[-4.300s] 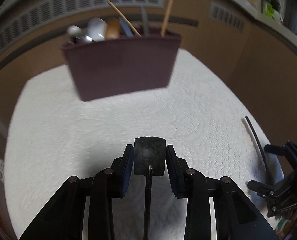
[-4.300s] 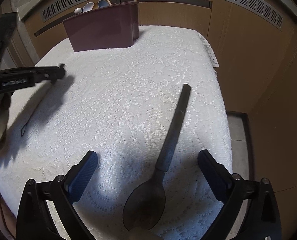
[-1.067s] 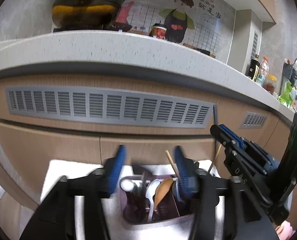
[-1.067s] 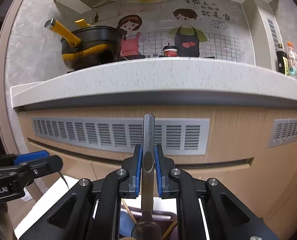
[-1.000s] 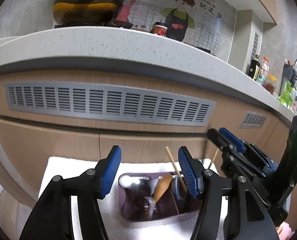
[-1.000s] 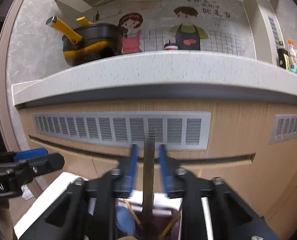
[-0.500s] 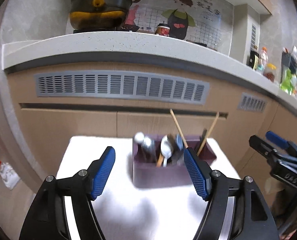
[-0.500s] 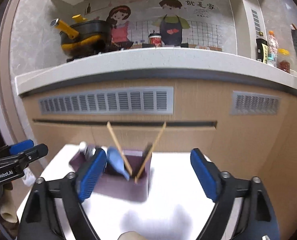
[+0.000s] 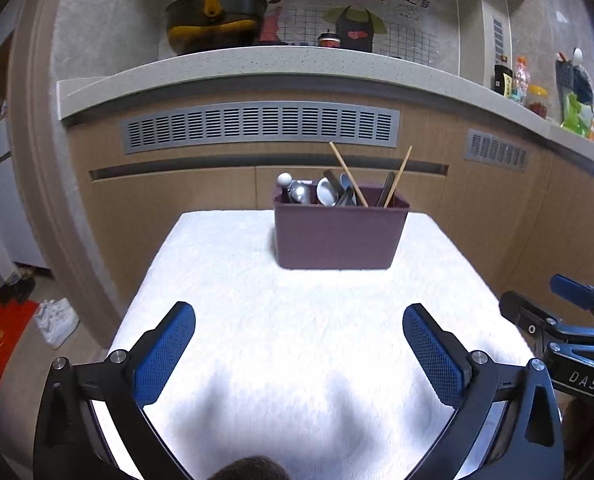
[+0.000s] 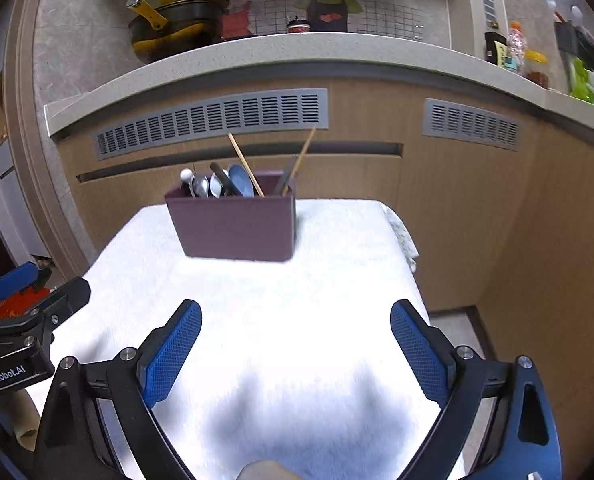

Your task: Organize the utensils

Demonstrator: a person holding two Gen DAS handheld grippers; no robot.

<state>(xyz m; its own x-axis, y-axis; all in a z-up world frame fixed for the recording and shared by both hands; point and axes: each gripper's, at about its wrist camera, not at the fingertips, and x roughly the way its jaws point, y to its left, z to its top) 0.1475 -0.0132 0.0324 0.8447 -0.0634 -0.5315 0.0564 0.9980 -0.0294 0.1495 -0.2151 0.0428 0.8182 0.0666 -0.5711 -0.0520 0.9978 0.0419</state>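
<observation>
maroon utensil holder (image 9: 339, 236) stands upright on white-clothed surface (image 9: 297, 320); nearer than it, left hand-held gripper (image 9: 297, 344) and right hand-held gripper (image 10: 295, 340), jaws opening, empty.

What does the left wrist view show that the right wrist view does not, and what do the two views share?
Only the left wrist view shows the red mat and a white shoe on the floor, plus the right tongs at its right edge. Only the right wrist view shows the cloth's hanging corner and the left tongs at its left edge. Both share the maroon utensil holder filled with spoons and chopsticks on the white cloth, and the yellow-handled pot.
</observation>
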